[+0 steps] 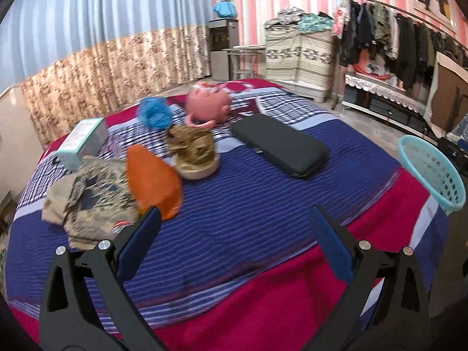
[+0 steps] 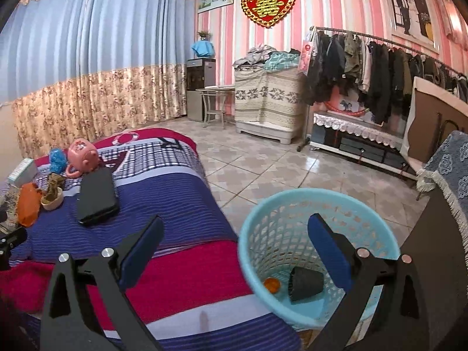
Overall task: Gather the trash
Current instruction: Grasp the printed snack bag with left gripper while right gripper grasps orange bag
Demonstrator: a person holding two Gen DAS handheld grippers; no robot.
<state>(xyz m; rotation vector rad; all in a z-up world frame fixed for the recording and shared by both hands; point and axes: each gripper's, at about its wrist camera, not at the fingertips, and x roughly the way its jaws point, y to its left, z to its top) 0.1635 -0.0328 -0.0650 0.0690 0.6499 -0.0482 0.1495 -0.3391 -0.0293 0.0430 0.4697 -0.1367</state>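
A light blue plastic basket (image 2: pixel 257 234) stands on the floor by the bed; inside lie a dark crumpled piece (image 2: pixel 305 285) and a small orange item (image 2: pixel 272 285). It also shows in the left wrist view (image 1: pixel 433 169). My right gripper (image 2: pixel 234 234) is open and empty, above the basket's near rim. My left gripper (image 1: pixel 234 219) is open and empty over the striped bedspread (image 1: pixel 248 204). On the bed lie an orange bag (image 1: pixel 153 175), a camouflage cloth (image 1: pixel 93 196), a bowl with a crumpled cloth (image 1: pixel 194 153), a blue ball (image 1: pixel 155 112), a teal box (image 1: pixel 83 140), a pink pot (image 1: pixel 207 103) and a black flat case (image 1: pixel 280 146).
A tiled floor (image 2: pixel 263 163) runs right of the bed. A clothes rack (image 2: pixel 380 67), a low shelf (image 2: pixel 356 134), a covered cabinet (image 2: pixel 269 99), a small table (image 2: pixel 215 102) and a water dispenser (image 2: pixel 200 87) line the far wall. Curtains (image 2: pixel 87 73) hang at the left.
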